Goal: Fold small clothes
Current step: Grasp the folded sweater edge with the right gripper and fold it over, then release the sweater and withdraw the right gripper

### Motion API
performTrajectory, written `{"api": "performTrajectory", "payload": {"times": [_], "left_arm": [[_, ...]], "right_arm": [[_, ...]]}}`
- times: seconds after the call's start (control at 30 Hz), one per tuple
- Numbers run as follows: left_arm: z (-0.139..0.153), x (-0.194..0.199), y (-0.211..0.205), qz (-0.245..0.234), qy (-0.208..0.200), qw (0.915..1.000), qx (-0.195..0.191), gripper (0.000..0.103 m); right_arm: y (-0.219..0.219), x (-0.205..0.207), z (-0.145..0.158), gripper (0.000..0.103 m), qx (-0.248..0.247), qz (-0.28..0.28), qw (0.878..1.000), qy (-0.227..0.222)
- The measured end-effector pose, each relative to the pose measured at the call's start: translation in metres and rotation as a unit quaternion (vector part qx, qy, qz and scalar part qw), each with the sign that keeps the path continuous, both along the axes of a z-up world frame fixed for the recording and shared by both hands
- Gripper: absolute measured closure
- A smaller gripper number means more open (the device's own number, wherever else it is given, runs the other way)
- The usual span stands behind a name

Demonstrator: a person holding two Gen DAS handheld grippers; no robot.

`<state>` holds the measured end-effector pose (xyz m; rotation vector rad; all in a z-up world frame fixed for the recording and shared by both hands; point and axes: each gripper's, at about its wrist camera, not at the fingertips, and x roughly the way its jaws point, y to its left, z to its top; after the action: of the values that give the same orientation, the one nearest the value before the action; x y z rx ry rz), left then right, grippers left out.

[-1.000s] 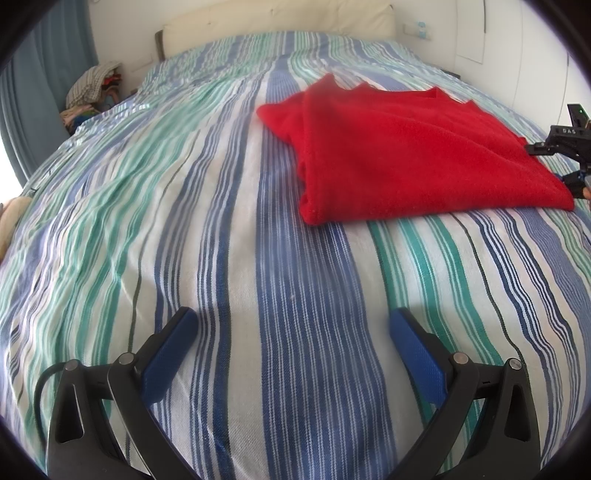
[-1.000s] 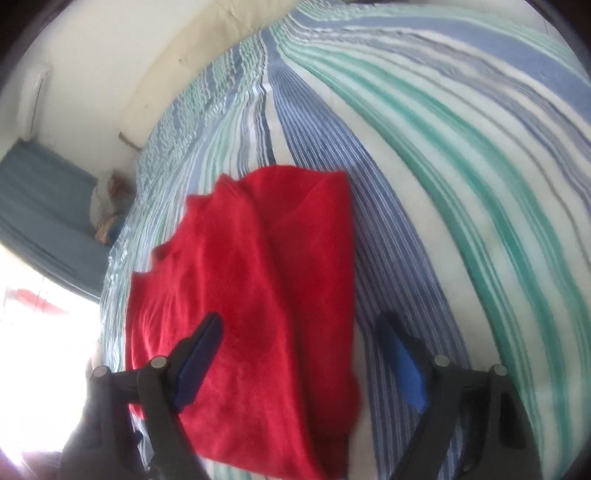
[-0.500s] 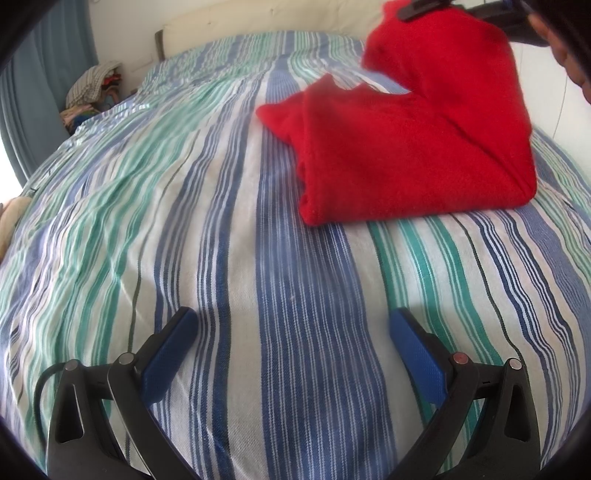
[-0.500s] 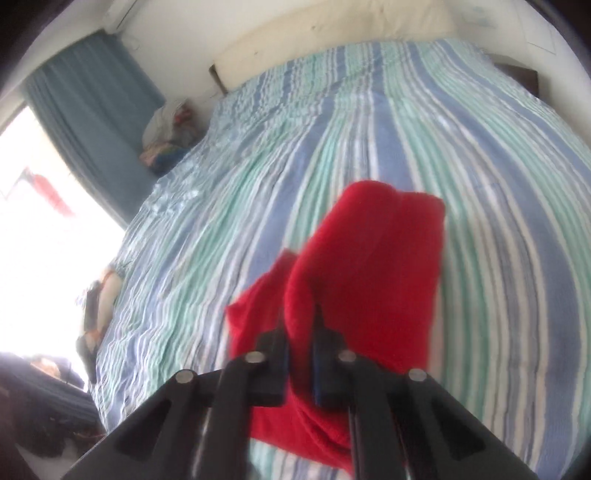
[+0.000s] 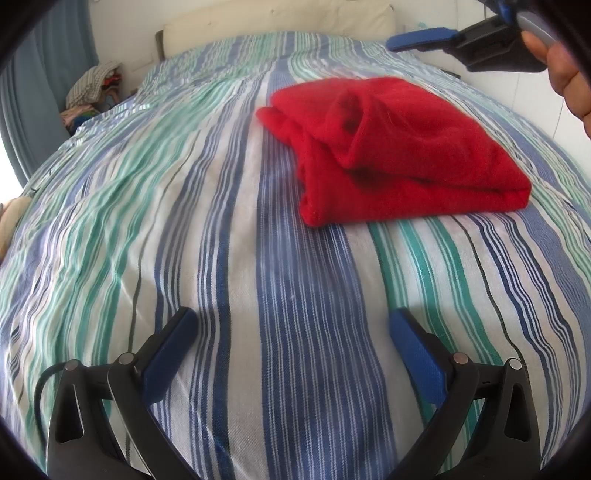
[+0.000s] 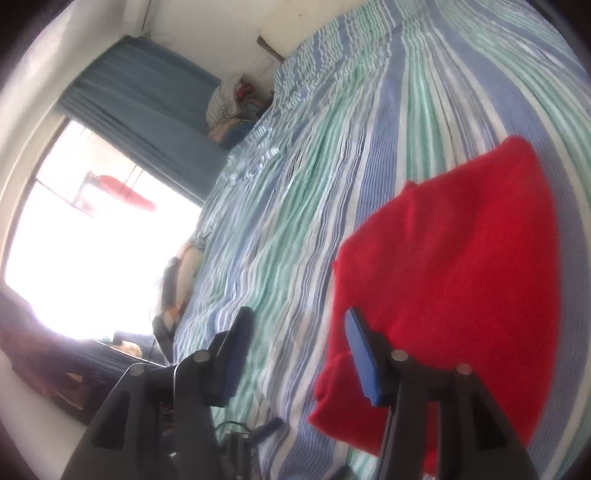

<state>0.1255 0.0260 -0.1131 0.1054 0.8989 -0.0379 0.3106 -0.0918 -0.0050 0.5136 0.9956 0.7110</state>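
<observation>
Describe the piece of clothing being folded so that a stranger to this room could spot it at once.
Start with the large bed under its blue, green and white striped cover. On it lies a red garment, folded into a thick bundle. It is the only plain red thing on the stripes, away from the clothes pile beside the bed.

My bed (image 5: 229, 229) under a blue, green and white striped cover, folded red garment (image 5: 399, 147) lying on it, cream headboard (image 5: 277, 18) behind.
</observation>
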Motion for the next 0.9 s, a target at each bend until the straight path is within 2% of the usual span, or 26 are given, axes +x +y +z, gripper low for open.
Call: {"api": "performTrajectory", "payload": {"times": [0.07, 0.13, 0.17, 0.2, 0.33, 0.43, 0.53, 0.6, 0.7, 0.77, 0.9], "left_arm": [[0.000, 0.000, -0.001, 0.000, 0.000, 1.0000, 0.001, 0.000], [0.000, 0.000, -0.001, 0.000, 0.000, 1.0000, 0.001, 0.000], [0.000, 0.001, -0.001, 0.000, 0.000, 1.0000, 0.001, 0.000], [0.000, 0.000, -0.001, 0.000, -0.001, 1.0000, 0.001, 0.000], [0.001, 0.000, -0.001, 0.001, -0.002, 1.0000, -0.001, 0.000], [0.001, -0.001, -0.001, 0.002, -0.003, 1.0000, -0.002, 0.000], [0.001, 0.000, -0.001, 0.002, -0.002, 1.0000, -0.001, 0.000], [0.000, 0.000, -0.002, 0.001, -0.001, 1.0000, 0.002, 0.000], [0.000, 0.001, -0.002, 0.002, -0.001, 1.0000, 0.005, 0.000], [0.000, 0.002, -0.002, 0.002, -0.001, 1.0000, 0.005, 0.000], [0.000, 0.001, -0.002, 0.002, -0.002, 1.0000, 0.005, 0.000]], "right_arm": [[-0.017, -0.006, 0.007, 0.052, -0.043, -0.019, 0.999, -0.024], [-0.020, -0.008, -0.002, 0.055, -0.071, -0.006, 0.997, -0.019], [-0.016, -0.011, -0.012, 0.064, -0.075, 0.006, 0.997, -0.011], [-0.008, -0.015, -0.024, 0.071, -0.076, 0.022, 0.997, -0.004], [0.048, -0.034, -0.078, 0.078, -0.090, 0.103, 0.990, 0.025], [0.070, -0.052, -0.084, 0.078, -0.108, 0.143, 0.984, 0.003], [0.048, -0.054, -0.061, 0.078, -0.095, 0.116, 0.989, -0.015], [0.023, -0.058, -0.037, 0.076, -0.097, 0.089, 0.990, -0.048], [-0.014, -0.070, -0.016, 0.074, -0.132, 0.045, 0.986, -0.090], [-0.037, -0.073, -0.024, 0.074, -0.140, 0.012, 0.987, -0.084], [-0.044, -0.076, -0.075, 0.074, -0.138, -0.005, 0.990, -0.019]]}}
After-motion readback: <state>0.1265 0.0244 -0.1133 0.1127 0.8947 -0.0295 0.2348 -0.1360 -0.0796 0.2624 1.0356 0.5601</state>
